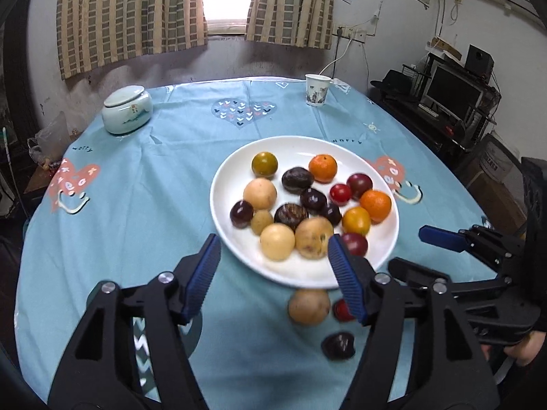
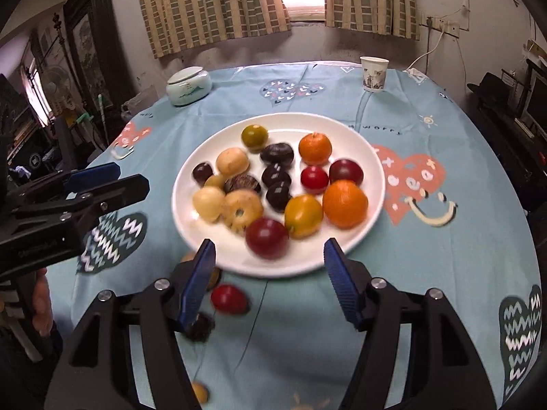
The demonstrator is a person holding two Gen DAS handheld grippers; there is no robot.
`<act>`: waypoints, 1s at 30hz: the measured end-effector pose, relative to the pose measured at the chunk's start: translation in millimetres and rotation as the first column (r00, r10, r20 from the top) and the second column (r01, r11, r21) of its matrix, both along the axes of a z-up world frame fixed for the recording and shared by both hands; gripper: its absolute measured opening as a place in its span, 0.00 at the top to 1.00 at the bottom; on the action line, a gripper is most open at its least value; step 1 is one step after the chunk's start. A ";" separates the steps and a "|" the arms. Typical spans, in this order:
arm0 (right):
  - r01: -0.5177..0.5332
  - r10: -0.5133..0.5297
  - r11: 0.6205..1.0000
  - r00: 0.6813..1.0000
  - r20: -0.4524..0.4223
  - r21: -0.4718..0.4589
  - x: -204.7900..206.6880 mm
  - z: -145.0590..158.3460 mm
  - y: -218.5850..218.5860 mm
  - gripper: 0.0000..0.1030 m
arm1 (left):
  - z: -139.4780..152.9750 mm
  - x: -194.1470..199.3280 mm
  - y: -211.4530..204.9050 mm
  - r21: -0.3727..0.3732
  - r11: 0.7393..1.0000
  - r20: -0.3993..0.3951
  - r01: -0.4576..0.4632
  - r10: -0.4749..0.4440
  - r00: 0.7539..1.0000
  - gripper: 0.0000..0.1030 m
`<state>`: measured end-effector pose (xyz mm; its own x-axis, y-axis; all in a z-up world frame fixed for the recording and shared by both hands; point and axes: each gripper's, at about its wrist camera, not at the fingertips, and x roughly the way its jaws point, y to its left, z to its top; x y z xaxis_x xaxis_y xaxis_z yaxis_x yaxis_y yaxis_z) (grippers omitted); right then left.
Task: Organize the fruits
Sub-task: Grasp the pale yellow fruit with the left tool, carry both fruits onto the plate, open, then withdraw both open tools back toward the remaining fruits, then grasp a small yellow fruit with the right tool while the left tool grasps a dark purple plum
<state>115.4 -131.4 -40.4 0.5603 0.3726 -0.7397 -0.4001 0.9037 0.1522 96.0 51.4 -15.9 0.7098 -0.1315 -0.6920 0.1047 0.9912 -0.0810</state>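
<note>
Left wrist view: left tongs [image 1: 273,259] apart above plate [image 1: 239,246] rim; right tongs [image 2: 268,259] apart, empty.

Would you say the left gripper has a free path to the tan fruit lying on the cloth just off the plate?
Probably yes: the left gripper is open and empty, and the tan fruit lies bare on the cloth, beside a small red fruit.
</note>
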 end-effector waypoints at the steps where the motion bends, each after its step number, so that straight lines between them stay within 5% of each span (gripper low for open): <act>1: -0.013 0.013 1.000 1.000 -0.010 0.008 -8.2 -1.4 -2.0 0.34 | -3.1 -10.4 -0.2 0.013 1.000 -0.001 0.001 -0.001 1.000 0.34; 9: -0.161 0.160 0.987 0.978 -0.133 0.003 -92.0 -39.1 4.9 0.31 | -41.7 -52.6 19.9 -0.007 0.998 -0.104 -0.070 0.069 0.992 0.32; 16: -0.223 0.222 0.975 0.971 -0.092 0.007 -115.8 -45.6 23.2 0.31 | -47.8 -81.6 37.0 -0.032 0.992 -0.117 -0.120 0.115 0.986 0.31; 18: -0.231 0.231 0.973 0.970 -0.077 0.006 -117.4 -47.2 28.9 0.38 | -46.0 -88.8 39.3 -0.036 0.991 -0.110 -0.126 0.122 0.986 0.30; 23: -0.194 0.188 0.977 0.979 -0.075 -0.088 -113.0 -64.0 35.5 0.73 | -45.6 -95.3 36.4 -0.050 0.993 -0.110 -0.108 0.102 0.989 0.30; 30: -0.060 0.059 0.997 0.998 -0.031 -0.047 -109.0 -52.8 -4.2 0.73 | -59.6 -84.3 -3.9 -0.067 0.998 -0.157 0.009 -0.020 0.987 0.30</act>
<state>6.3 -135.6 -93.2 0.5157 0.3687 -0.7733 -0.4493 0.8850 0.1223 11.7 47.4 -75.6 0.5901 -0.1896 -0.7847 0.0997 0.9817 -0.1622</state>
